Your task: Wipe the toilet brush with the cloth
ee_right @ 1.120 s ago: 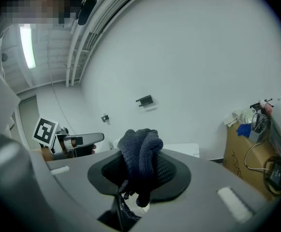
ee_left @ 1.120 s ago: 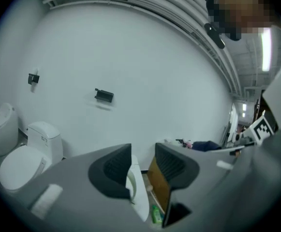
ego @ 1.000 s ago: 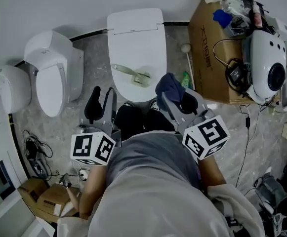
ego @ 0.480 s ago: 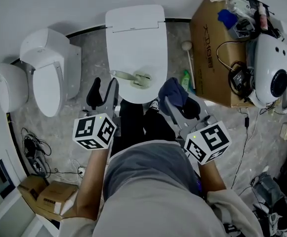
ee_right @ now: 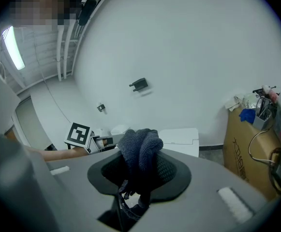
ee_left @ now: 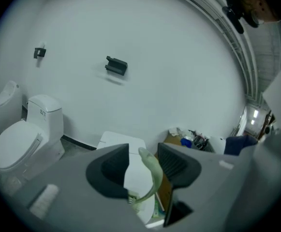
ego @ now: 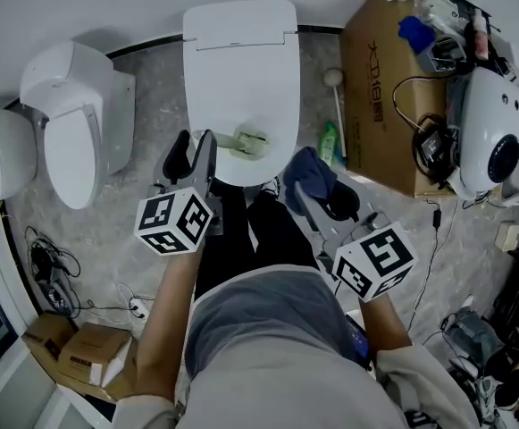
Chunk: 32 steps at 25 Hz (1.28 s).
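— Since the white toilet (ego: 238,27) looks nearer now, what moved?
— The left hand-held gripper (ego: 192,155) went up to it, jaws open. The right hand-held gripper (ee_right: 139,178) squeezes the blue cloth (ee_right: 140,151). The green toilet brush (ego: 246,141) lies on the lid (ego: 241,92), its handle (ee_left: 153,175) between the open jaws. I think grabbing comes next, then wiping.
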Motion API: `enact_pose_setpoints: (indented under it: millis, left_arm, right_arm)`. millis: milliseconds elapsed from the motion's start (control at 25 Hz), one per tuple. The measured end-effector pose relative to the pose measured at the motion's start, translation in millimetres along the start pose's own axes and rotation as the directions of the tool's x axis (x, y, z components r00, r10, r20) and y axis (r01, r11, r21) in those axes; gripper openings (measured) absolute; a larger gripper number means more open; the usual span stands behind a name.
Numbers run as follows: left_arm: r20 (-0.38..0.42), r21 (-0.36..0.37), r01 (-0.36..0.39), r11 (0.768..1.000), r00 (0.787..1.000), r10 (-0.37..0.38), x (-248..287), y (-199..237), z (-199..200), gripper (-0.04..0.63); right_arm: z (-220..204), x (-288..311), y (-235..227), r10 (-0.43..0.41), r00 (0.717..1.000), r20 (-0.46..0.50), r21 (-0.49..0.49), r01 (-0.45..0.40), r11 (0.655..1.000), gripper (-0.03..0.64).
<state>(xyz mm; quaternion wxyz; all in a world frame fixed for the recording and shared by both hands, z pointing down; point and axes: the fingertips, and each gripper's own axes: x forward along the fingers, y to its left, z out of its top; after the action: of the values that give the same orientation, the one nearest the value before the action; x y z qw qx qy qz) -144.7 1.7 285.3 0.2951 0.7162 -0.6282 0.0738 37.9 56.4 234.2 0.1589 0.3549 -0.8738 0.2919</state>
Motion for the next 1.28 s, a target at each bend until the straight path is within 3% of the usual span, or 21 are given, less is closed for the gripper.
enact_pose_setpoints:
  millis: [640,1000,1280]
  left_arm:
    - [0.034,-0.05,0.022,0.998,0.999,-0.02,4.2,1.5,-4.7,0.0]
    - [0.052,-0.046,0.017,0.999,0.999,-0.014,0.5,3.0,-11.4,0.0]
    - [0.066,-0.059,0.022,0.998,0.998,-0.018,-1.7,4.3,-11.9,0.0]
  right_arm:
    - [2.3,40.9,-15.4,0.01,0.998,-0.064,-0.003,-0.01,1.0,0.11]
    - [-10.8,72.4,-39.2,-0.024,0.993,-0.113,0.026,0.027,0.999,0.112]
    - [-20.0,109.1,-39.9,0.027,0.986,-0.167,-0.033,-0.033,0.999,0.112]
